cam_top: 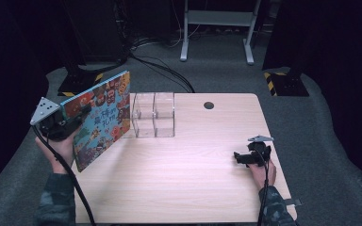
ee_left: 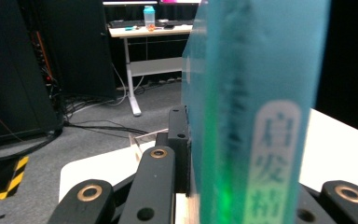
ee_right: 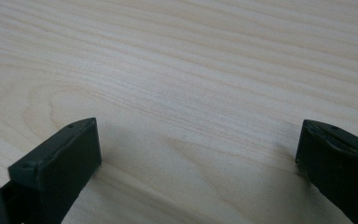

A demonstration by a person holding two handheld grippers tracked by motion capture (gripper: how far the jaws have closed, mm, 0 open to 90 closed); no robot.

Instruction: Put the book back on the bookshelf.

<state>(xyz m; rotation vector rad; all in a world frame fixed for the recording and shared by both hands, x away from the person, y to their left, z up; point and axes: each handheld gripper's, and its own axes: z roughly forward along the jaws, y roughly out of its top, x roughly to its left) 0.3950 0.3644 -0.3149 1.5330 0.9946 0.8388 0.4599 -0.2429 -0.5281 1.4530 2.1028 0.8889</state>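
Standing: a light wood-grain table on grey carpet, in a dark room hung with black drapes.
Table top: pale planks with a small round dark hole near the far edge; the near and middle stretch is bare wood.
Room behind: a grey metal desk frame stands past the table, black cables trail over the floor, and yellow-black striped tape marks the stand bases at either side.
Far desk: in the left gripper view another desk carries a bottle with a teal cap.
Clear box: a see-through organiser with square compartments sits on the far left part of the table, just beside the book's right edge.
Book: a colourful picture book with a teal spine is held upright and tilted off the table's left edge, cover facing the table.
Left gripper: jaws closed tight on the book, the teal spine rising between them in the left gripper view.
Right gripper: low over the table's right side, well apart from book and box.
Right jaws: spread wide, nothing between them, bare wood beneath in the right gripper view.
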